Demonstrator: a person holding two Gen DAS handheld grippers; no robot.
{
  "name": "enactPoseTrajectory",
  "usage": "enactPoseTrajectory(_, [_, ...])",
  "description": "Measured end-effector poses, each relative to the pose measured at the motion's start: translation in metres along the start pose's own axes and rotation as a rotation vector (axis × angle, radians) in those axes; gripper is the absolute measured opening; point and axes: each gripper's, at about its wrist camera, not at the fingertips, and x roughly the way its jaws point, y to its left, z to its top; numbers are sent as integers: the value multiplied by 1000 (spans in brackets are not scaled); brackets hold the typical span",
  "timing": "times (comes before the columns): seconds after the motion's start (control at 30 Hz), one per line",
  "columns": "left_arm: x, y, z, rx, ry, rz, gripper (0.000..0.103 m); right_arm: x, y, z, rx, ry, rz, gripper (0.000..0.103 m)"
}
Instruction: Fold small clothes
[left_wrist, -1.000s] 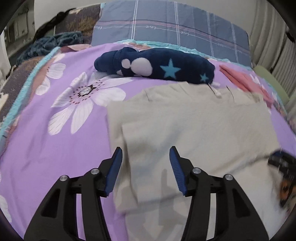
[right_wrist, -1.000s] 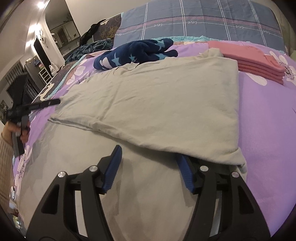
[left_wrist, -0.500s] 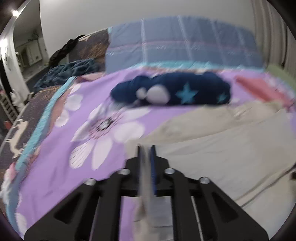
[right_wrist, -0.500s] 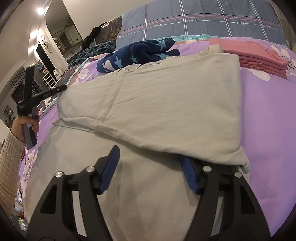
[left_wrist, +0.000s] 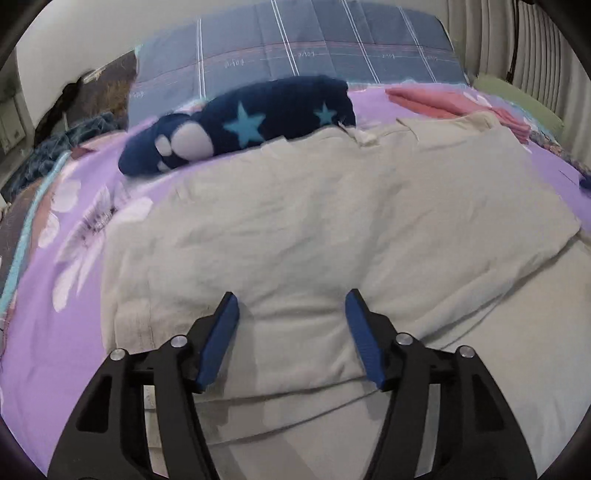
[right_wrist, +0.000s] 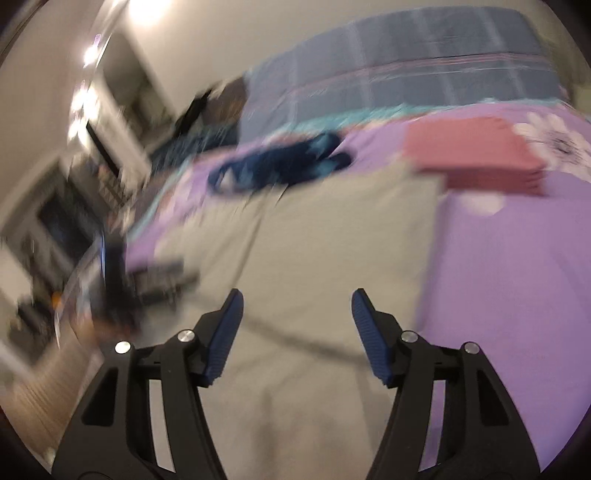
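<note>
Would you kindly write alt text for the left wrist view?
A beige cotton garment, partly folded, lies on a purple floral bedsheet; the left hand-held gripper hovers over it, jaws opening, nothing gripped. Behind lie a navy fleece garment with blue stars and folded pink clothes.

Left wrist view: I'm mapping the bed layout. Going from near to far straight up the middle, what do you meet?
Left gripper, jaws opening → beige garment → navy star-patterned fleece → grey-blue checked pillow.
</note>
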Motion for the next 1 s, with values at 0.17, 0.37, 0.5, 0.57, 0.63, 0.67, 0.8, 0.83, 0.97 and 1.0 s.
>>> enactPoseTrajectory(0.17, [2,5,-1,-25,6,-9,66,24,-95,58,242,6,-127,63])
enactPoseTrajectory(0.37, [0,0,-1,-9,3,27,69,97,-124,79,339,114,55,68])
enactPoseTrajectory(0.5, [-1,3,-2,-18,3,15,69,96,-98,85,213,75,-130,4])
enactPoseTrajectory(0.57, [-1,3,-2,-16,3,17,69,74,-91,85,175,-25,-283,2])
enactPoseTrajectory(0.63, [0,3,-2,-18,3,16,70,75,-88,82,86,-47,-500,1])
enactPoseTrajectory(0.67, [-1,3,-2,-20,3,14,70,82,-95,79,70,5,-553,1])
enactPoseTrajectory(0.8, [-1,3,-2,-19,3,15,70,55,-87,61,161,-20,-364,5])
enactPoseTrajectory(0.83, [-1,3,-2,-19,3,18,70,44,-71,55,123,-38,-318,5])
enactPoseTrajectory(0.97, [-1,3,-2,-21,6,41,77,24,11,2,-96,58,-120,26])
enactPoseTrajectory(1.0, [-1,3,-1,-23,7,44,78,29,18,-12,-138,104,-170,28])
